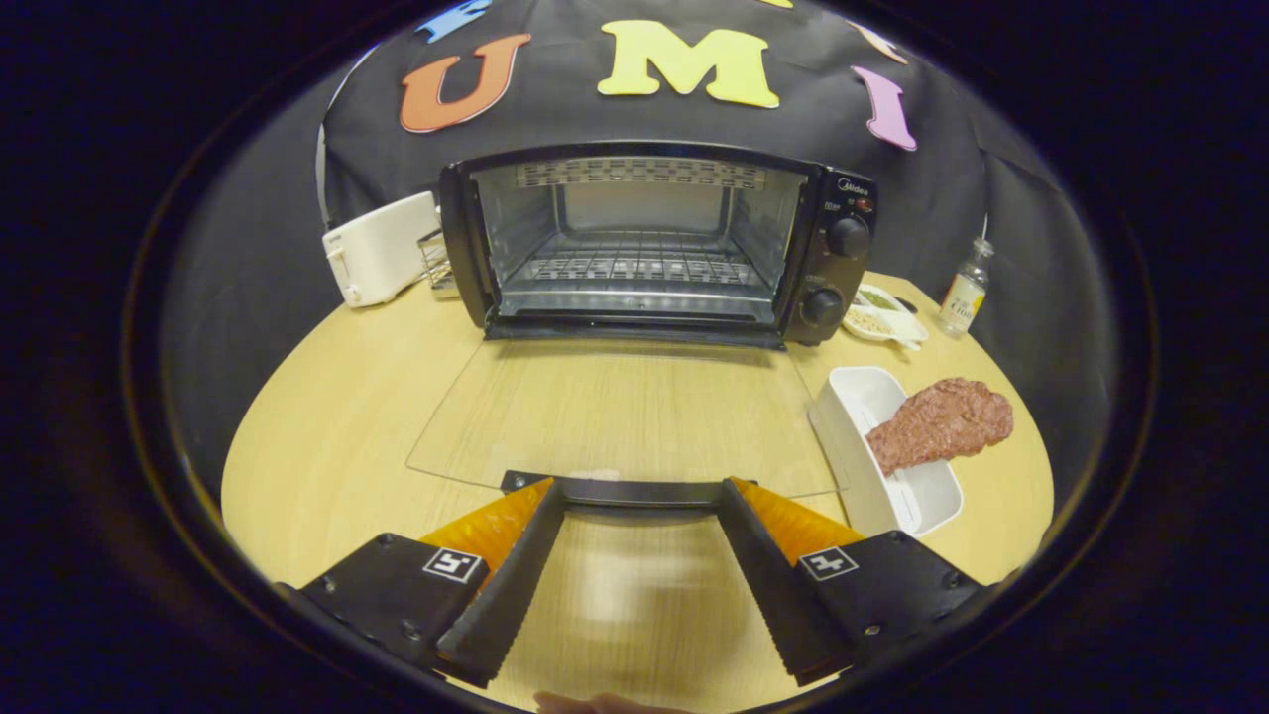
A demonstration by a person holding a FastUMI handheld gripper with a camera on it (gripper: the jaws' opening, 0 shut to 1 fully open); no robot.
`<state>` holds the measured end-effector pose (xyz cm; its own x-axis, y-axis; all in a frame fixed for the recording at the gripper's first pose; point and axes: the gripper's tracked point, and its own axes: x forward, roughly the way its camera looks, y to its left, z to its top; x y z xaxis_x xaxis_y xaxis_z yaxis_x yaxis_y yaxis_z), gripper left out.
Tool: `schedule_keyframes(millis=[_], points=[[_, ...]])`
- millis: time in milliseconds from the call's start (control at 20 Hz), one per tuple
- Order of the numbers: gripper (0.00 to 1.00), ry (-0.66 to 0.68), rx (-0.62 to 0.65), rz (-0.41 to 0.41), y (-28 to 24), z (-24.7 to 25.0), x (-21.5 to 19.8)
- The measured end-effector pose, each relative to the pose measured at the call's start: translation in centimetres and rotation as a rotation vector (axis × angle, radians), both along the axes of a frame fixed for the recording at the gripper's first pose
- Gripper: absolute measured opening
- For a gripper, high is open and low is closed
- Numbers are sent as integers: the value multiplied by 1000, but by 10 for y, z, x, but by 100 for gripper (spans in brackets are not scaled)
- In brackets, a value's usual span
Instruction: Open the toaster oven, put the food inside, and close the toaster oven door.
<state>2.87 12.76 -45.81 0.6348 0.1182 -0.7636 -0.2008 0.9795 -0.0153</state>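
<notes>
The black toaster oven [654, 243] stands at the back of the round wooden table with its glass door [615, 416] folded down flat toward me. Inside, a wire rack [639, 268] sits bare. The door's dark handle [634, 491] lies just at my fingertips, spanning the gap between them. My gripper [639, 488] is open wide, and neither finger presses on the handle. To the right of the door a white tray [892, 446] holds a piece of reddish-brown meat [937, 421] that overhangs its far side.
A white toaster [382, 248] stands left of the oven. Right of the oven are a small dish of seasonings [882, 317] and a glass bottle [965, 293]. The table's edge [1031, 466] curves close past the tray.
</notes>
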Motion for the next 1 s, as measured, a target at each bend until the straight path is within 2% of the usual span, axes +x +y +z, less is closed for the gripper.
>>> schedule_keyframes(millis=[150,550,800,1000], points=[[100,-14,55,83,10,13,-5],[100,-90,85,134,-45,81,2],[100,-66,136,91,-109,113,22],[97,-21,144,53,-160,117,41]])
